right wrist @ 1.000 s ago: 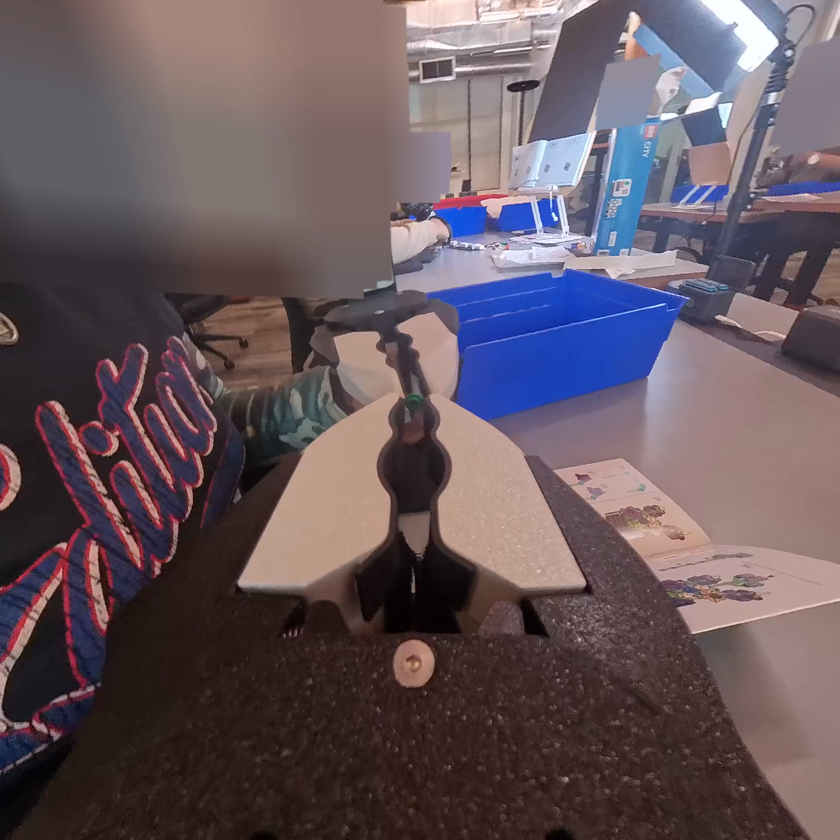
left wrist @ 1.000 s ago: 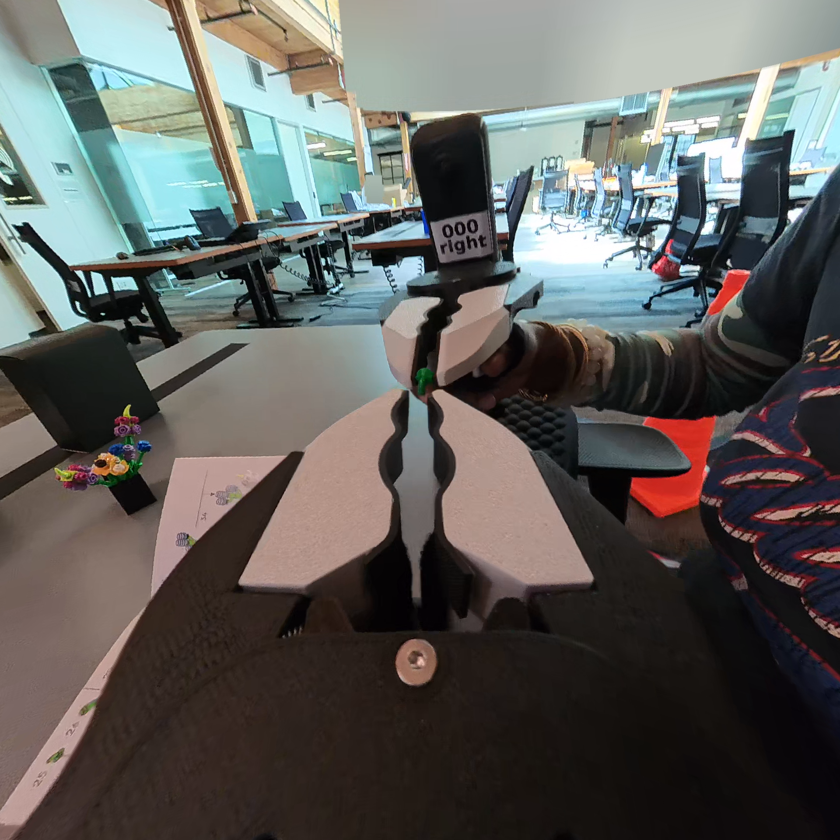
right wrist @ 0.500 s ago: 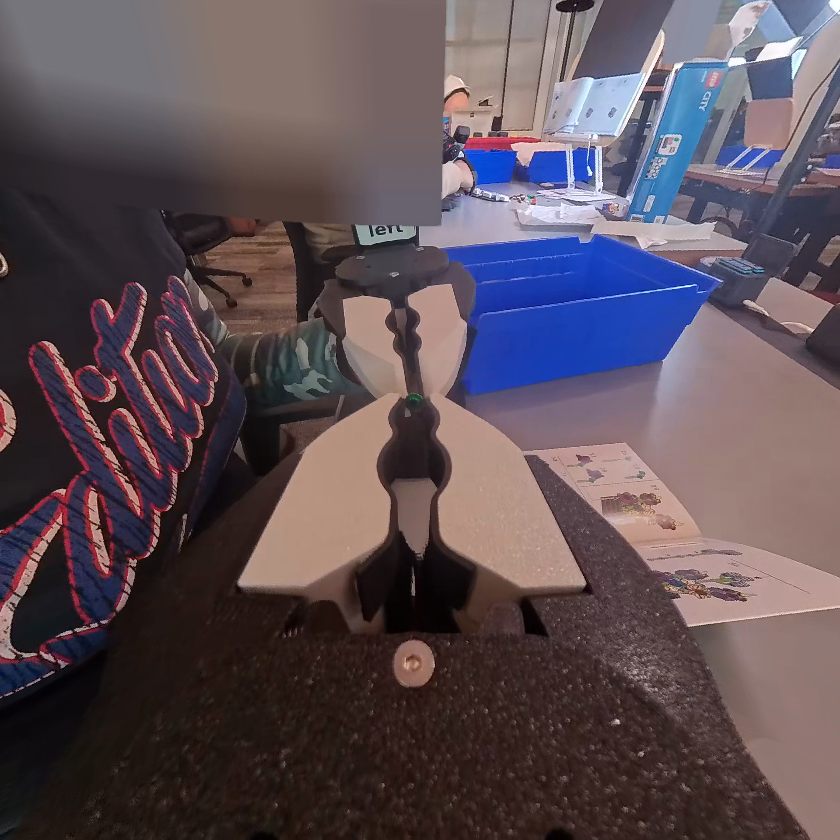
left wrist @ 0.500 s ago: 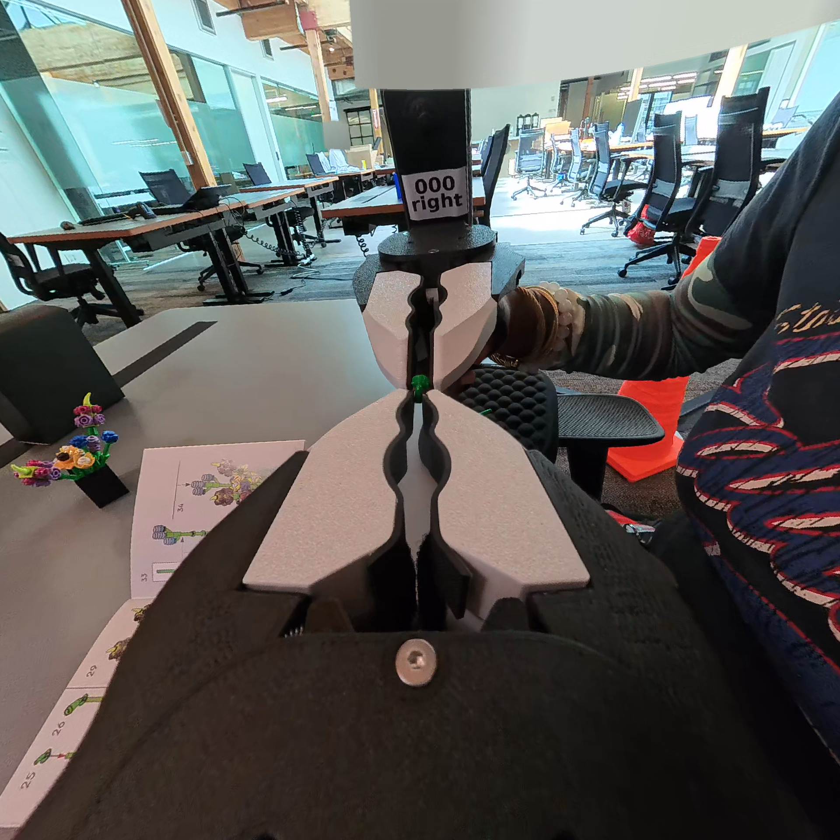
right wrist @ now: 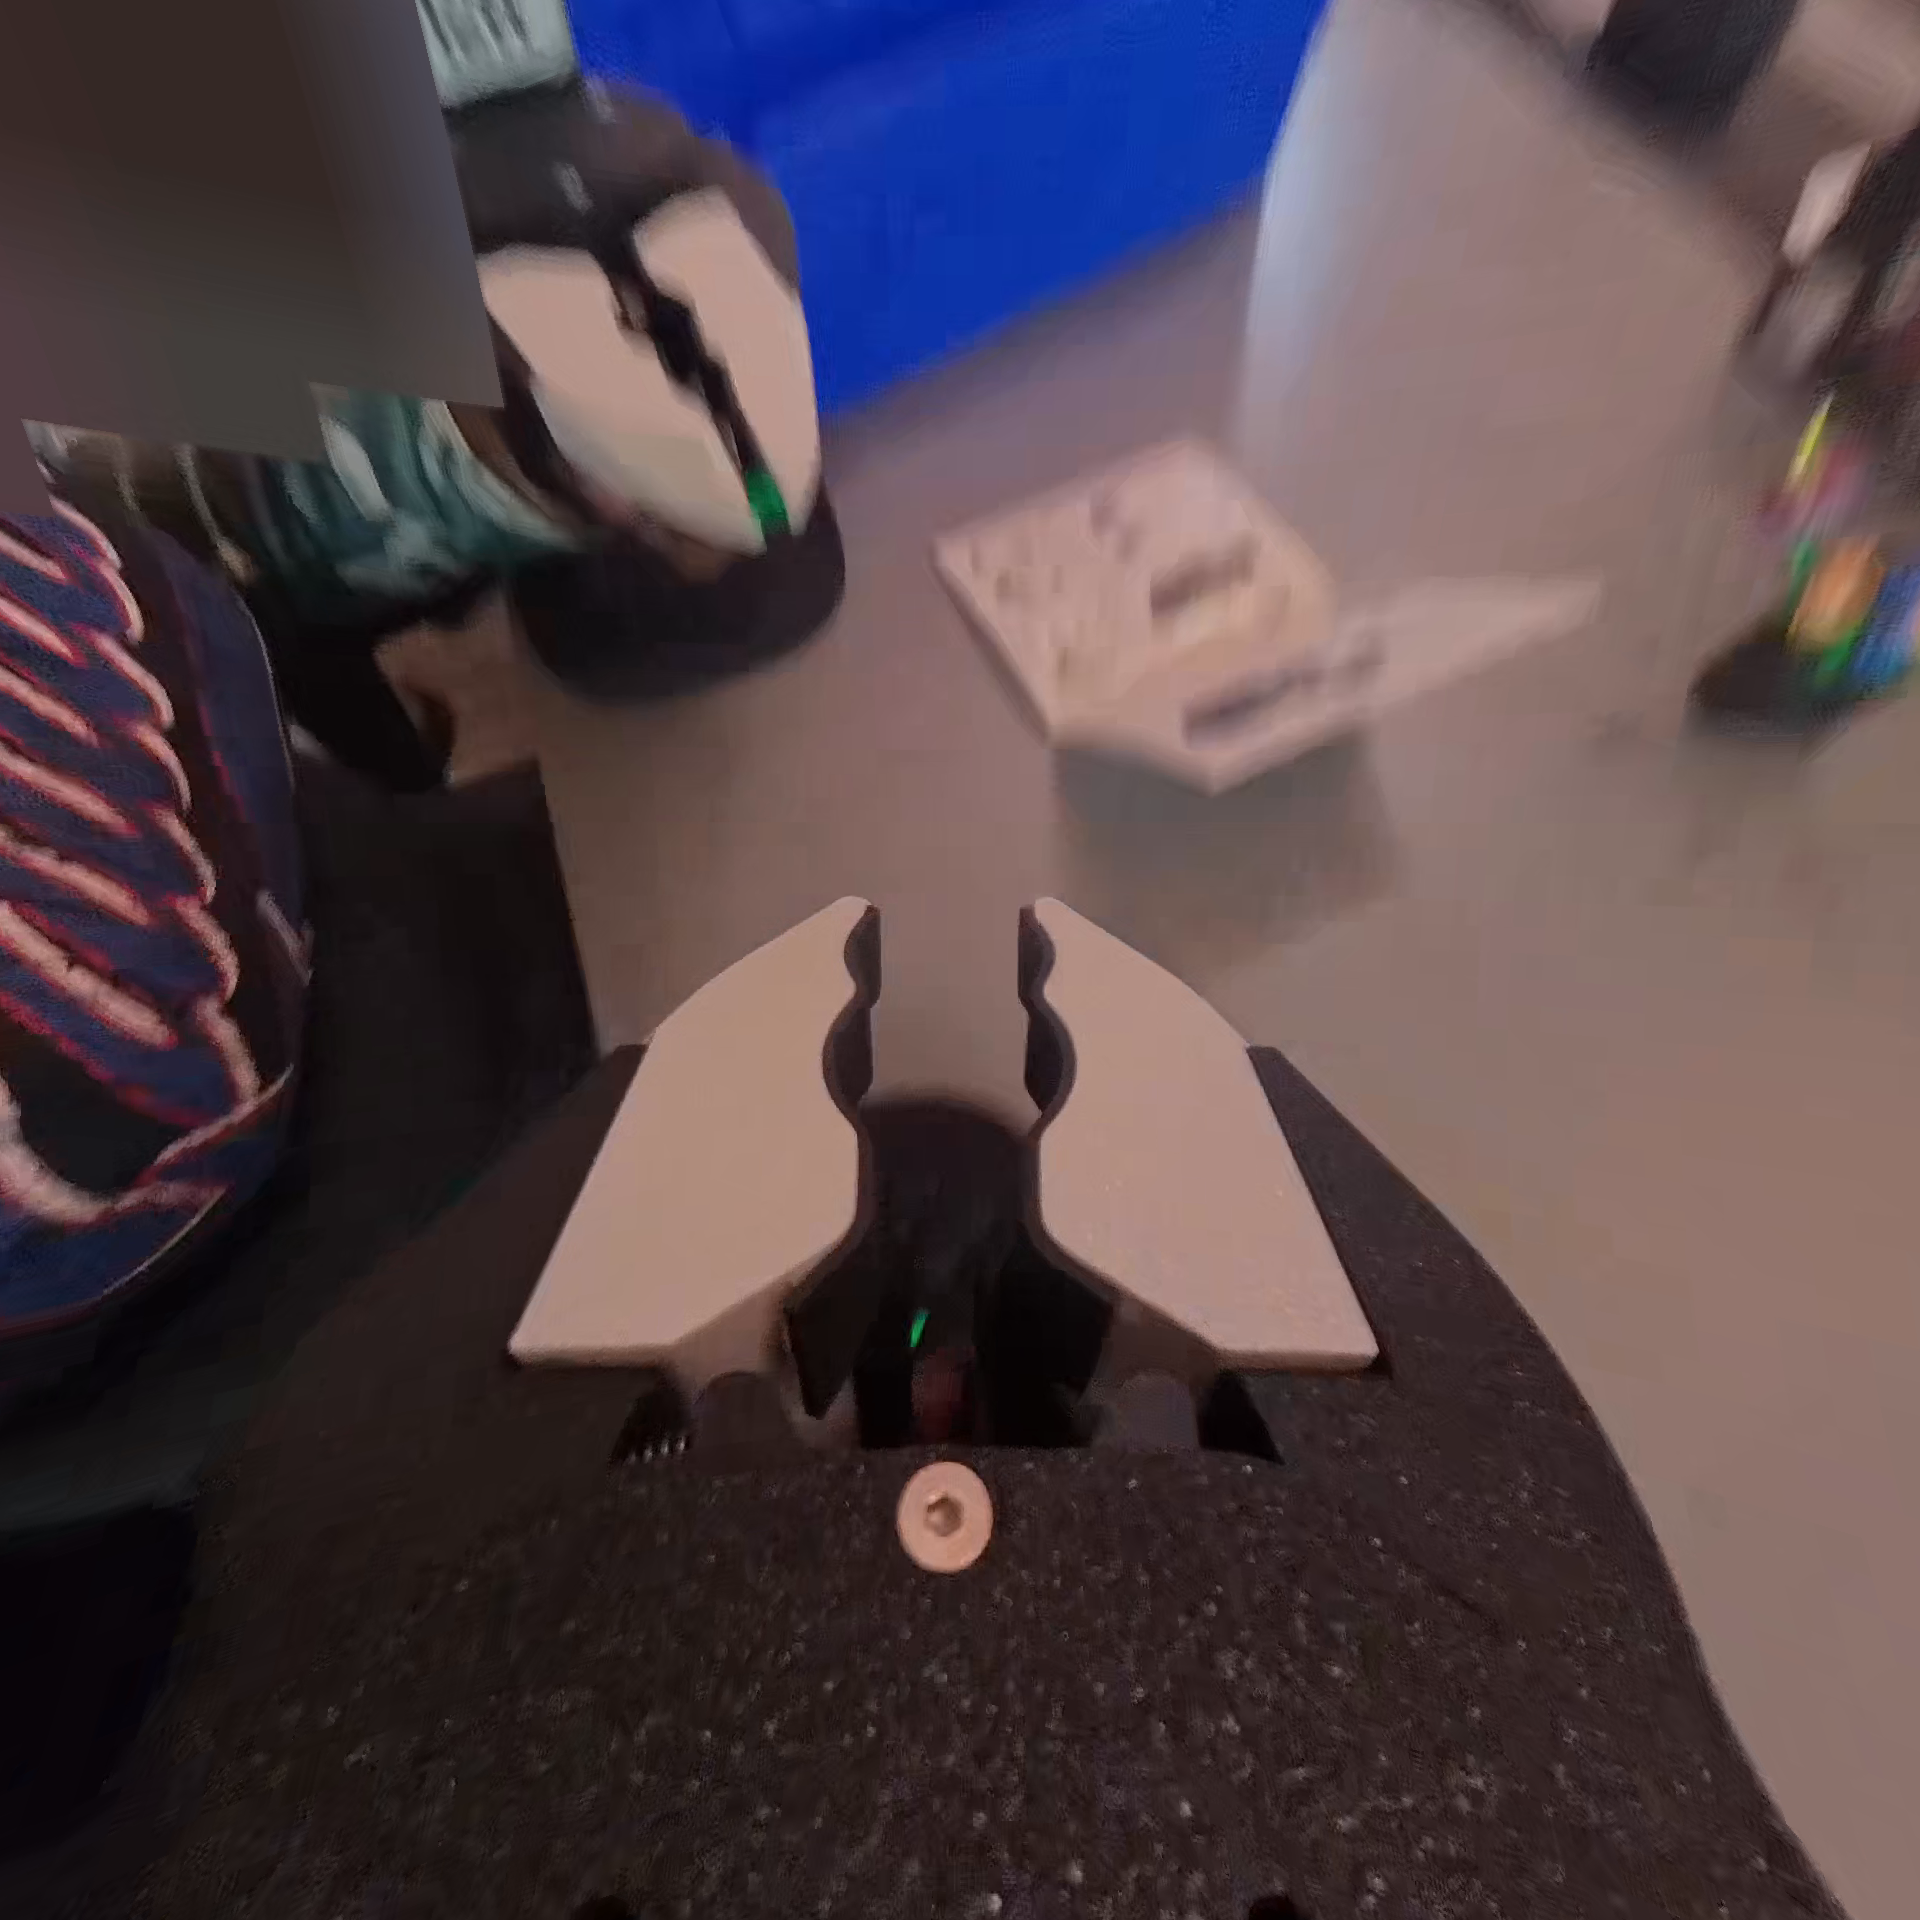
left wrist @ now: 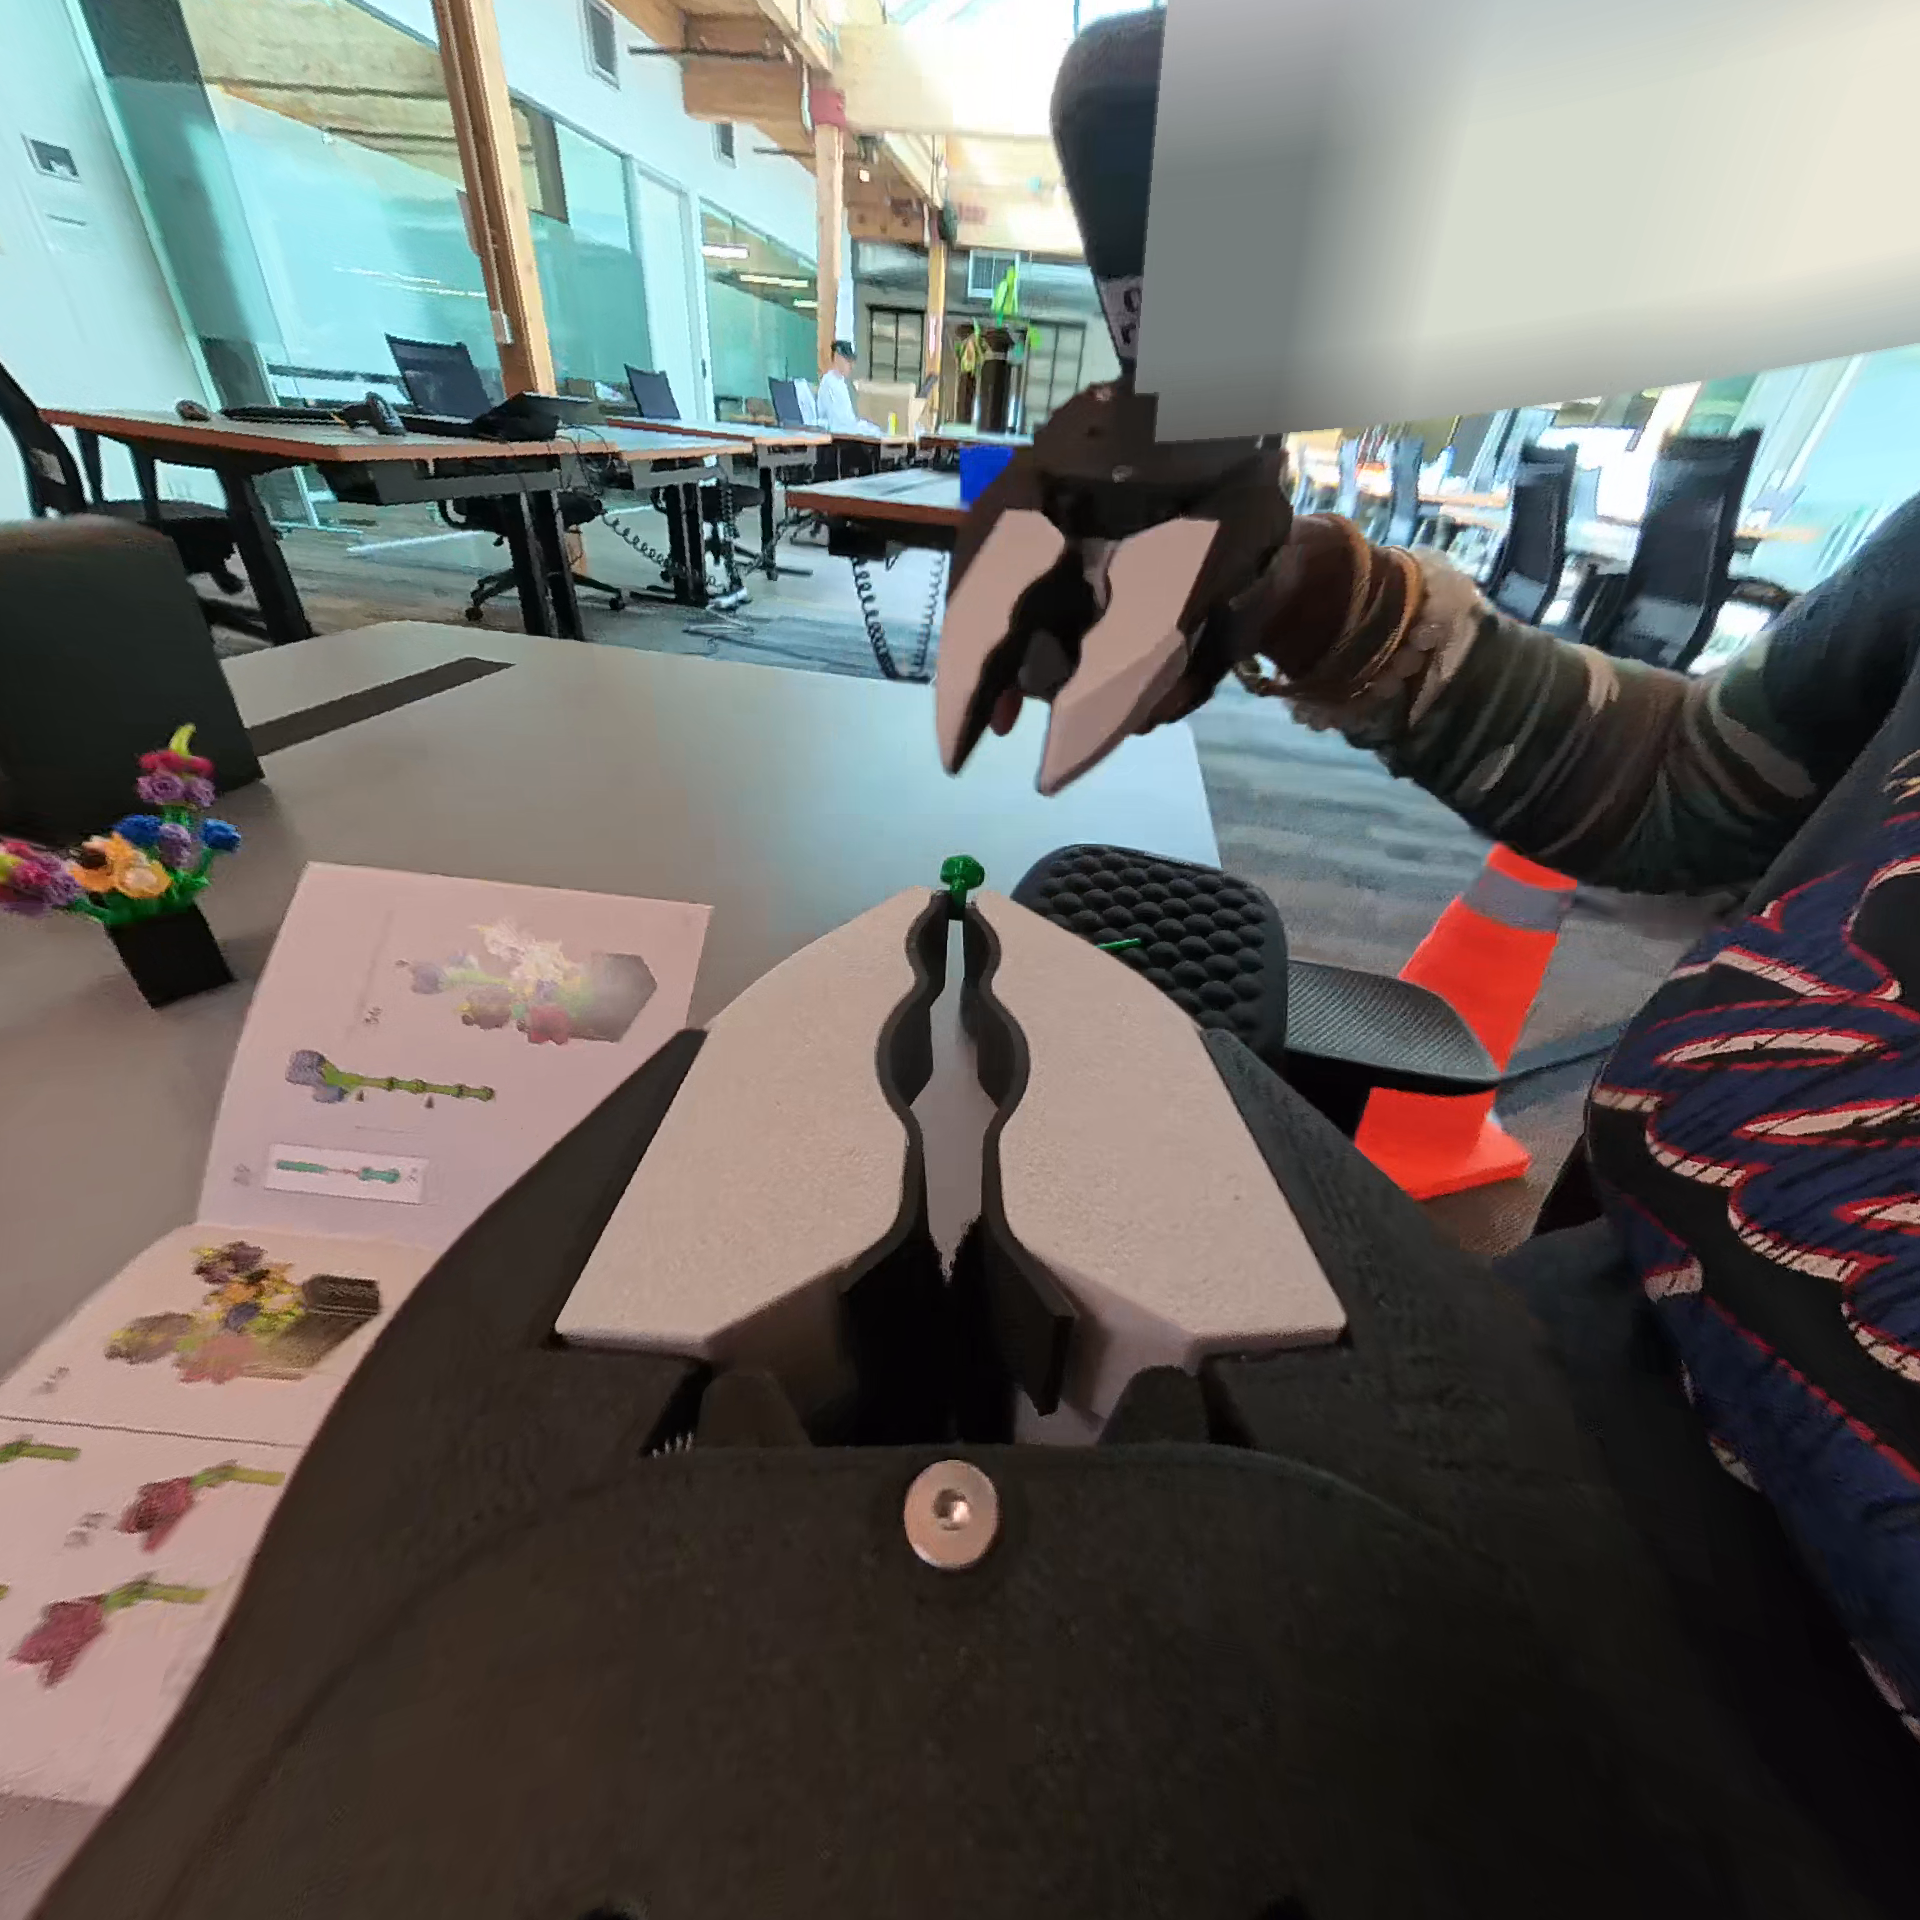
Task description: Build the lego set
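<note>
Left hand-held gripper (left wrist: 958,902): pale fingers drawn nearly together, pinching a small green lego stem piece (left wrist: 958,878) at the very tips, its rounded top poking up past them. Right hand-held gripper (right wrist: 948,920): fingers parted to a moderate gap, nothing between them; seen from the left wrist view at 12 o'clock above the stem (left wrist: 997,753), raised off the grey counter (left wrist: 623,769) and clear of the piece, tips angled down.

At 9 o'clock of the left fingers, flat on the counter: white open instruction booklet (left wrist: 416,1049) with printed flower pictures. Farther out toward 10 o'clock: a built lego bouquet of purple, blue and orange flowers in a black base (left wrist: 145,873), upright, just beside the booklet's far corner. Behind it, a dark block-shaped thing (left wrist: 94,644). At 2 o'clock, off the counter's edge: black mesh chair (left wrist: 1174,935), then an orange traffic cone (left wrist: 1465,1039) on the floor.

Right wrist view heavily blurred: blue plastic bin (right wrist: 987,135) at 12 o'clock on the counter.
</note>
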A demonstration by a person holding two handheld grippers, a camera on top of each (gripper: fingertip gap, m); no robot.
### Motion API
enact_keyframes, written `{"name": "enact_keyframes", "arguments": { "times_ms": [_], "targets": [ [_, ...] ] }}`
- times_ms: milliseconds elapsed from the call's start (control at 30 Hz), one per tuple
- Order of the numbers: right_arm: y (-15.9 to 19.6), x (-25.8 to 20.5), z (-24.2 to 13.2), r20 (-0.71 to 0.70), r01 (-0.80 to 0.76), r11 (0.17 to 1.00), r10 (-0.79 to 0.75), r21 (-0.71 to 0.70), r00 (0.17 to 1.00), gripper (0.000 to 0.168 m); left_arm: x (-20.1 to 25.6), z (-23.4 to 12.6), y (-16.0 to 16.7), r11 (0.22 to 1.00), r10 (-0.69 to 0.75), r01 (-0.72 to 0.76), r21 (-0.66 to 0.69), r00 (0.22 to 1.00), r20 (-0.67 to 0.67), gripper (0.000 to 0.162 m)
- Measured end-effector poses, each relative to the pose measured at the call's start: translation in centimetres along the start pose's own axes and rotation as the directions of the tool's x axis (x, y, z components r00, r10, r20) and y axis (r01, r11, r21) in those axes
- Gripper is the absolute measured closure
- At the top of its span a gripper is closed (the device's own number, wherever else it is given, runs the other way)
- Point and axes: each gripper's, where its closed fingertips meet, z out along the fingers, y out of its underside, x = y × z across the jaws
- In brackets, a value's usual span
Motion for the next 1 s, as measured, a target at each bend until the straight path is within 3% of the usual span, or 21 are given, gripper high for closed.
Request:
{"name": "enact_keyframes", "arguments": {
  "times_ms": [100, 167, 400, 700, 767, 867, 933, 1000],
  "targets": [
    [6.2, -0.7, -1.5, -0.055, -0.194, 0.933, 0.186, -0.303, 0.981, 0.146, -0.2, 0.1, 0.7, 1.000, -0.026, 0.026, 0.009, 1.000, 0.002, 0.159],
    [9.4, -1.4, -2.4, -0.122, -0.244, 0.855, 0.211, -0.458, 0.970, 0.151, -0.1, 0.1, 0.7, 1.000, -0.019, 0.019, 0.006, 1.000, -0.003, 0.159],
    [11.9, -1.5, -1.5, -0.245, -0.350, 0.780, 0.256, -0.519, 0.935, 0.157, 0.0, 0.3, 1.3, 1.000, -0.015, 0.015, -0.017, 1.000, -0.004, 0.159],
    [13.5, -0.7, -0.7, -0.326, -0.247, 0.693, 0.019, -0.677, 0.945, 0.165, -0.1, -0.1, 1.2, 0.998, -0.054, 0.055, 0.011, 0.998, -0.034, 0.159],
    [13.4, -0.7, -0.8, -0.316, -0.227, 0.696, 0.001, -0.681, 0.949, 0.165, -0.2, -0.3, 1.0, 0.997, -0.074, 0.076, 0.035, 0.996, -0.039, 0.159],
    [12.5, -0.6, -1.1, -0.299, -0.265, 0.747, 0.093, -0.610, 0.950, 0.165, -0.5, -0.8, 0.5, 0.991, -0.104, 0.108, 0.079, 0.994, -0.044, 0.159],
    [10.5, -0.3, -0.4, -0.274, -0.290, 0.836, 0.175, -0.466, 0.946, 0.165, -0.7, -1.1, 0.1, 0.986, -0.119, 0.124, 0.107, 0.992, -0.048, 0.159],
    [6.7, -0.2, 0.7, -0.192, -0.275, 0.936, 0.234, -0.219, 0.953, 0.165, -0.8, -1.3, -0.1, 0.983, -0.125, 0.130, 0.131, 0.991, -0.047, 0.159]
  ]
}}
